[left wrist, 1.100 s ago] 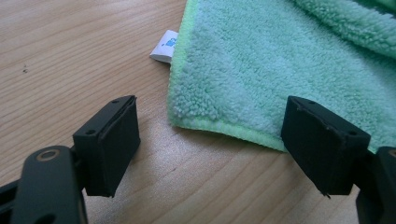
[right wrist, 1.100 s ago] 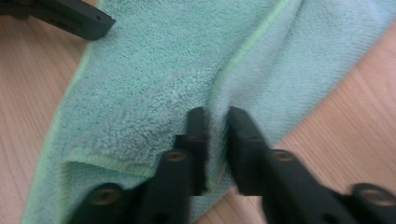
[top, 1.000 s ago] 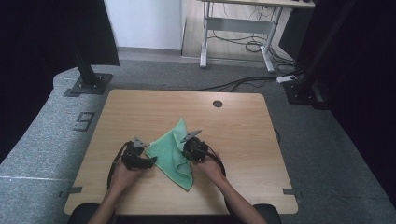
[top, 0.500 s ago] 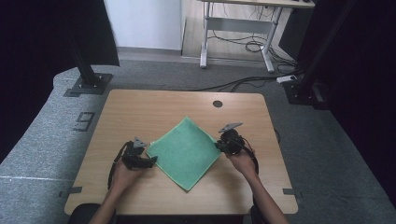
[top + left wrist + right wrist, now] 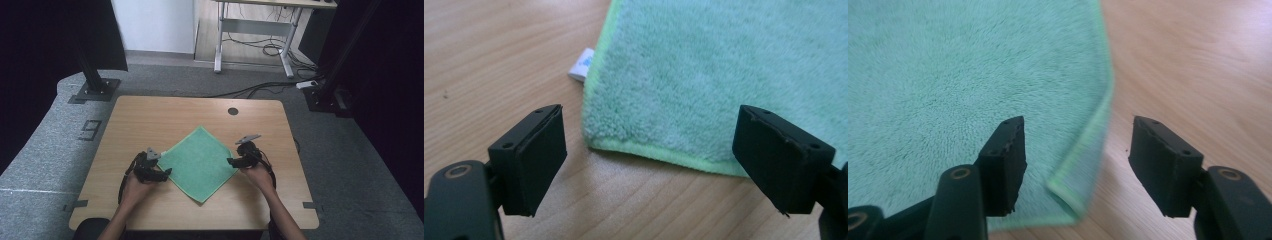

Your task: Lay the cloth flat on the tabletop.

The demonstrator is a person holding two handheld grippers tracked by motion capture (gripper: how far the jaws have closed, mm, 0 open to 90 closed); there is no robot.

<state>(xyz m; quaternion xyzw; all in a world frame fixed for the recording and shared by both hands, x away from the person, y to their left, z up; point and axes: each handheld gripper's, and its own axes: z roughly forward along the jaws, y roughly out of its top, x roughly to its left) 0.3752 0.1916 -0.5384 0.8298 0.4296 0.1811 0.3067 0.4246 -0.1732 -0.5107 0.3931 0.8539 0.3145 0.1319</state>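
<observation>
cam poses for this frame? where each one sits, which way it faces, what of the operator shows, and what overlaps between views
High view: fixed above the person's side, facing forward and down on the table; both forearms, left gripper and right gripper flank the green cloth.
Left gripper view: rides the left gripper, low over the wood; its open fingers frame a cloth corner and a white tag.
Right gripper view: rides the right gripper; fingers apart around a raised cloth corner, jaws just opened.
Shared: cloth and tabletop, in every view.

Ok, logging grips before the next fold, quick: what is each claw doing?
Left claw: open, nothing held, at the green cloth's corner.
Right claw: open, jaws just opened, cloth corner loose between them.
</observation>
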